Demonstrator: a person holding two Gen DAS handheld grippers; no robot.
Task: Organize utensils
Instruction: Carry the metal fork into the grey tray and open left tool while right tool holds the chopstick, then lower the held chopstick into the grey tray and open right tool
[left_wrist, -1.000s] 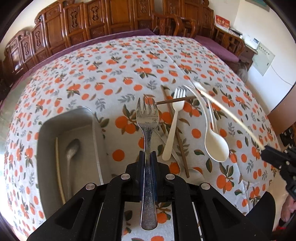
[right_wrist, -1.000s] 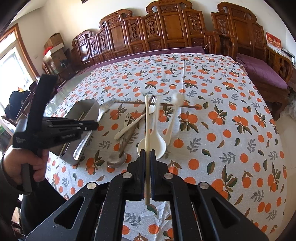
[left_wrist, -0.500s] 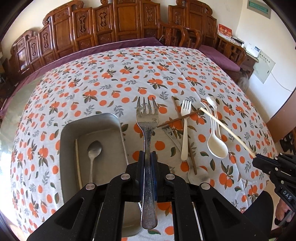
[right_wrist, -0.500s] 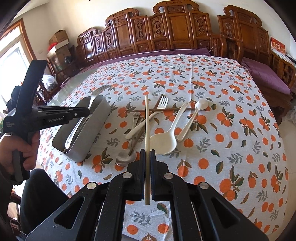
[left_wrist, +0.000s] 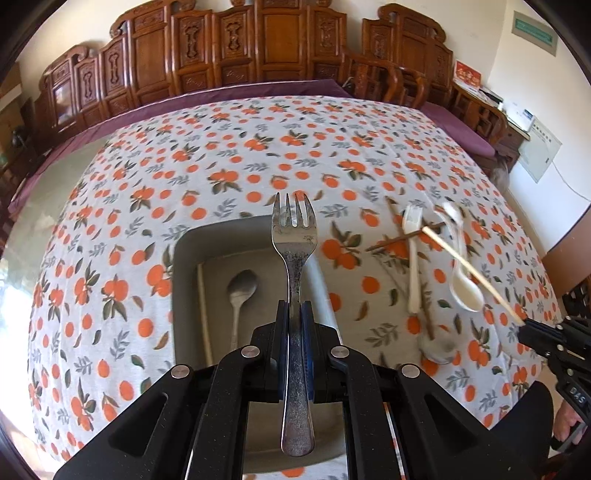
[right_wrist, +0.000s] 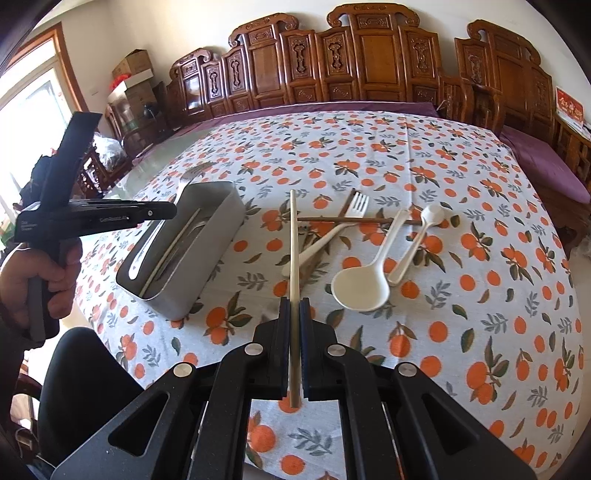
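Observation:
My left gripper (left_wrist: 294, 306) is shut on a metal fork (left_wrist: 293, 236) and holds it above the grey metal tray (left_wrist: 184, 295). The tray holds a metal spoon (left_wrist: 240, 291) and a pale chopstick (left_wrist: 204, 310). My right gripper (right_wrist: 294, 306) is shut on a pale chopstick (right_wrist: 293, 236), held above the tablecloth right of the tray (right_wrist: 218, 243). The left gripper (right_wrist: 162, 211) also shows over the tray in the right wrist view. On the cloth lie a white plastic fork (right_wrist: 332, 229), a big white spoon (right_wrist: 364, 284), a small white spoon (right_wrist: 417, 240) and brown chopsticks (right_wrist: 351, 220).
The table carries an orange-print cloth (right_wrist: 461, 221). Carved wooden chairs (right_wrist: 369, 55) line its far side. A metal spoon (left_wrist: 437, 347) lies near the cloth's front edge by the brown chopsticks. The person's hand (right_wrist: 40, 273) holds the left gripper at the table's left.
My left gripper has carried the fork leftward from over the cloth to above the tray. My right gripper has lifted and shifted left with the pale chopstick.

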